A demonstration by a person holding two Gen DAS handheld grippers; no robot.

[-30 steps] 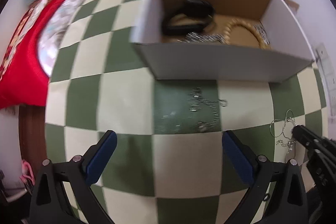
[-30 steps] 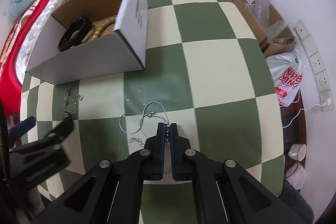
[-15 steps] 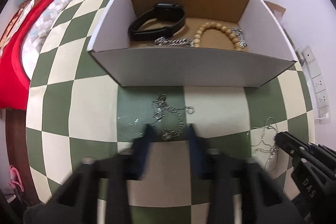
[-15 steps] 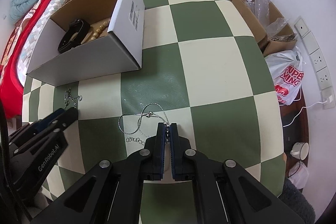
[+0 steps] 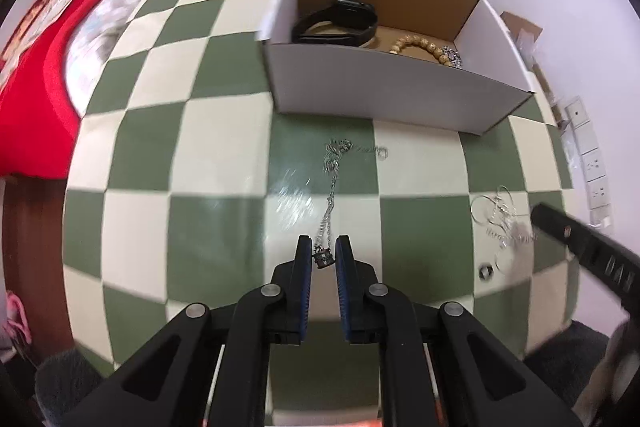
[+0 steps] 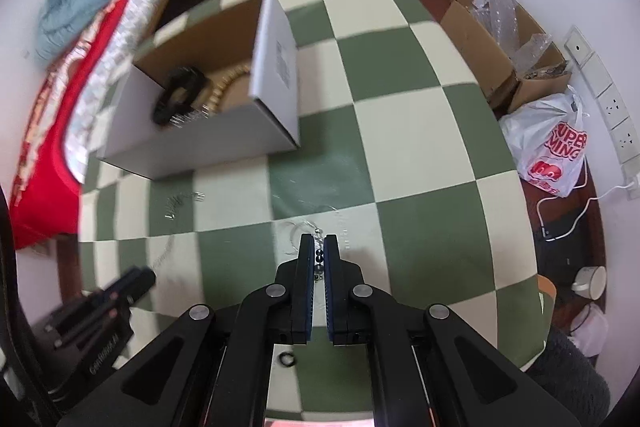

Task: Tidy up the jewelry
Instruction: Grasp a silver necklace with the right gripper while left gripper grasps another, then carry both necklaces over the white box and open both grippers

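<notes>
Green-and-cream checkered table [image 5: 224, 211] beside red bedding [image 5: 36, 83]

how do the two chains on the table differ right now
The chunky chain lies stretched in a line toward the box, its end between the fingers of the left hand-held gripper. The thin necklace lies in loose loops, further from the box. Its dark beads sit between the fingers of the right hand-held gripper. The links on the first look heavier; the second is fine wire-like strand. Both are silver and lie outside the box.
</notes>
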